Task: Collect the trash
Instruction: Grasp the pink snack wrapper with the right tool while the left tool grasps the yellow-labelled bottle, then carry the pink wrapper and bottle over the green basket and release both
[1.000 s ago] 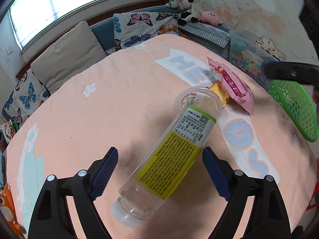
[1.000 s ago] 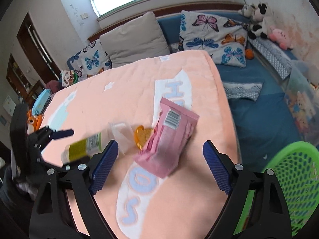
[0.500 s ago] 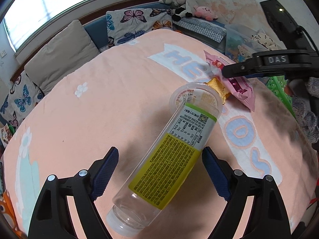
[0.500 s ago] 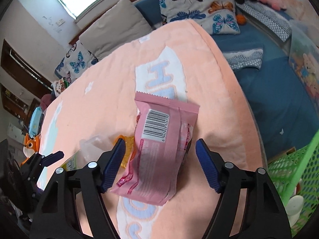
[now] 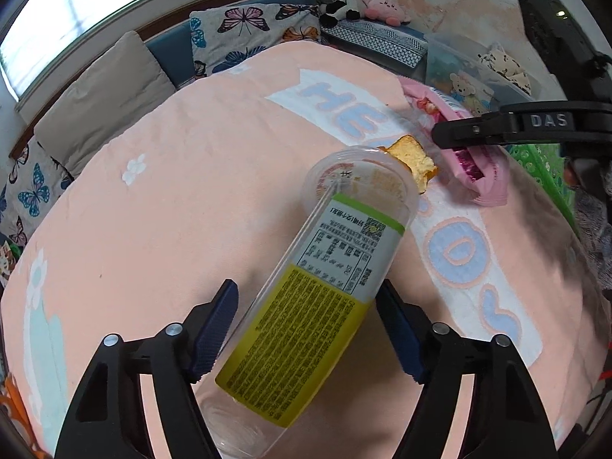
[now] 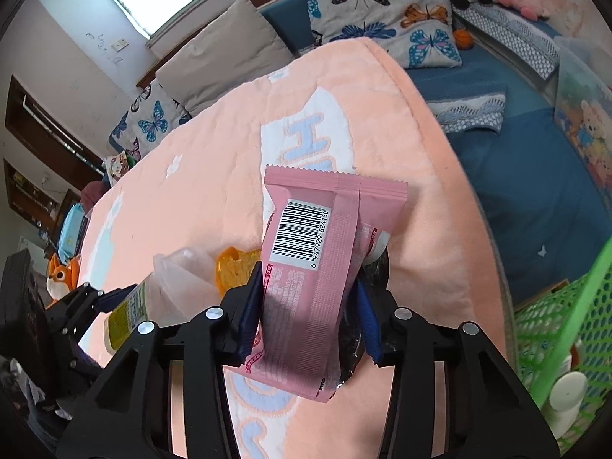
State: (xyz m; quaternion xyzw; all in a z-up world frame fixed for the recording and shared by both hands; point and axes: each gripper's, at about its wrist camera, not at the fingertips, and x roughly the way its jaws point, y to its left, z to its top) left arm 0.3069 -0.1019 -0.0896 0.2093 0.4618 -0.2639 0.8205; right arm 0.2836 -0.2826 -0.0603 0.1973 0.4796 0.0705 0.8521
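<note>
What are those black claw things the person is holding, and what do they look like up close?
They are two hand-held grippers. The left gripper and the right gripper match: black plastic frames with triangular cut-outs, silver pivot bolts, and two fingers tipped with ribbed dark blue pads. In the left view, the right one shows white "DAS" lettering on its side. A grey knitted sleeve shows behind it.

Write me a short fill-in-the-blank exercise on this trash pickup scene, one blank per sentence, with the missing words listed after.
1. The right gripper is shut on a ____ snack wrapper.
2. The clear plastic bottle between the fingers of the left gripper has a label that is white and ____.
3. Off the table's right edge stands a ____ mesh basket.
4. The cushions by the window are printed with ____.

Missing words: pink; yellow; green; butterflies
</note>
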